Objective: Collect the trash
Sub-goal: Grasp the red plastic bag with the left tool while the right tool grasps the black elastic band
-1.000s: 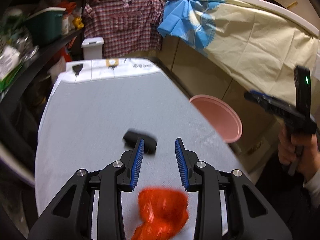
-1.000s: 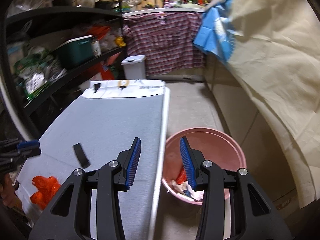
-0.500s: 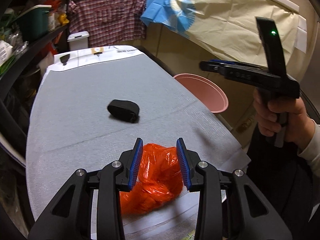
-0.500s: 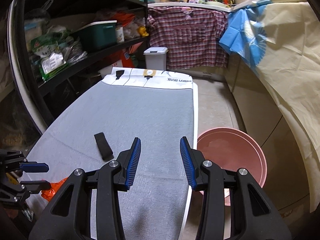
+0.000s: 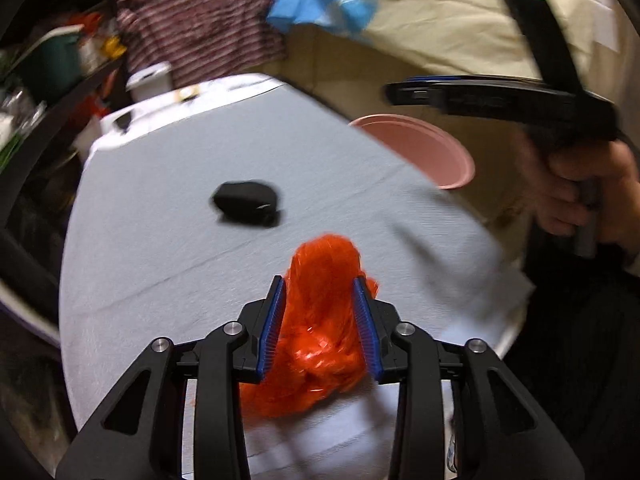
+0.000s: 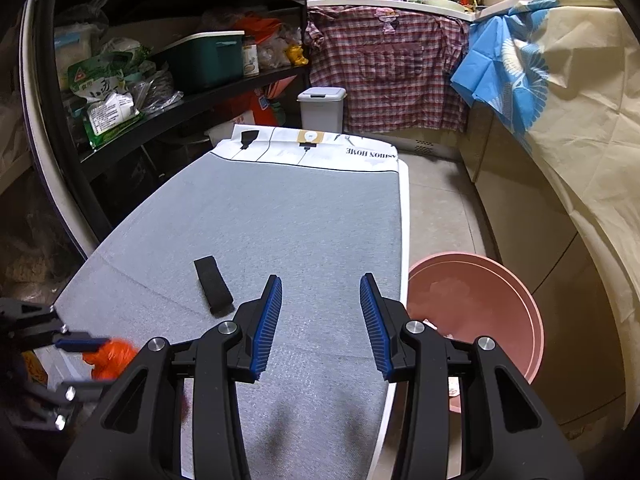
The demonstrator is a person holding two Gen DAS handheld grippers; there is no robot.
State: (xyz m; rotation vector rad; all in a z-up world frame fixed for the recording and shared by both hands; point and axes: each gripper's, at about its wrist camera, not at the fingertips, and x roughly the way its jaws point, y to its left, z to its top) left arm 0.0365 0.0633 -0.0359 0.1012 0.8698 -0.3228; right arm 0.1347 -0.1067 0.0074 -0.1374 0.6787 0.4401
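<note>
Left gripper: jaws spread, with an orange plastic bag lying between the two blue pads. The bag bulges up past the fingertips and spills back beneath the gripper body. Whether the pads actually touch the plastic cannot be determined; the left wrist view is blurred. The bag sits at the near end of the table, which is covered with a grey cloth.

A black strap lies flat on the cloth farther in, to the left of the bag and apart from it. In the right wrist view the same strap lies just beyond the left fingertip of the right gripper, not touching it.

Right gripper: jaws spread wide, nothing between them, held above the near right part of the table. In the left wrist view this gripper appears at upper right, gripped by the right hand.

A pink basin stands on the floor just beside the right edge of the table. Some pale scraps show at its near inner edge, mostly hidden by the right gripper.

At the far end stand a small white bin and a hanging plaid shirt. A black shelf holding packets and a green box runs along the left.
</note>
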